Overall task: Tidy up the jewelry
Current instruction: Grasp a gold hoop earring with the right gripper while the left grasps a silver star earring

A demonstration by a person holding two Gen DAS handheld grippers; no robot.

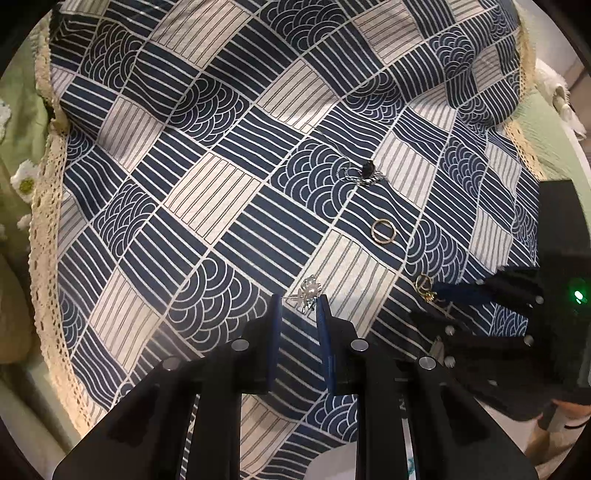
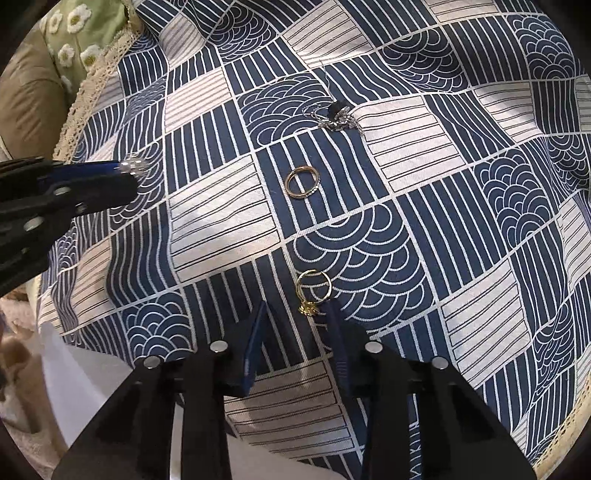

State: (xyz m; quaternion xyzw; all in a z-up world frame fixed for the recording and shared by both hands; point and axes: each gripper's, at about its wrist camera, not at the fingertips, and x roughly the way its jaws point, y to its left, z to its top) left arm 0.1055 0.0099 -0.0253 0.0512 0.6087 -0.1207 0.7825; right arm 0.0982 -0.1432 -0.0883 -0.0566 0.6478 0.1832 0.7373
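Jewelry lies on a blue-and-white patterned cloth (image 1: 207, 192). A silver pearl earring (image 1: 309, 293) sits right at the tips of my left gripper (image 1: 298, 308), whose jaws are open around it. A gold ring with a flower ornament (image 2: 312, 291) lies at the tips of my right gripper (image 2: 297, 314), also open; it also shows in the left wrist view (image 1: 424, 286). A plain gold ring (image 1: 383, 231) (image 2: 302, 182) lies further out. A silver chain with a dark stone (image 1: 364, 173) (image 2: 336, 116) lies beyond it.
The cloth has a cream lace edge (image 1: 40, 206) over green fabric with daisies (image 2: 74, 33). The left gripper (image 2: 127, 173) shows at the left of the right wrist view. A white surface (image 2: 85, 369) lies at the near left.
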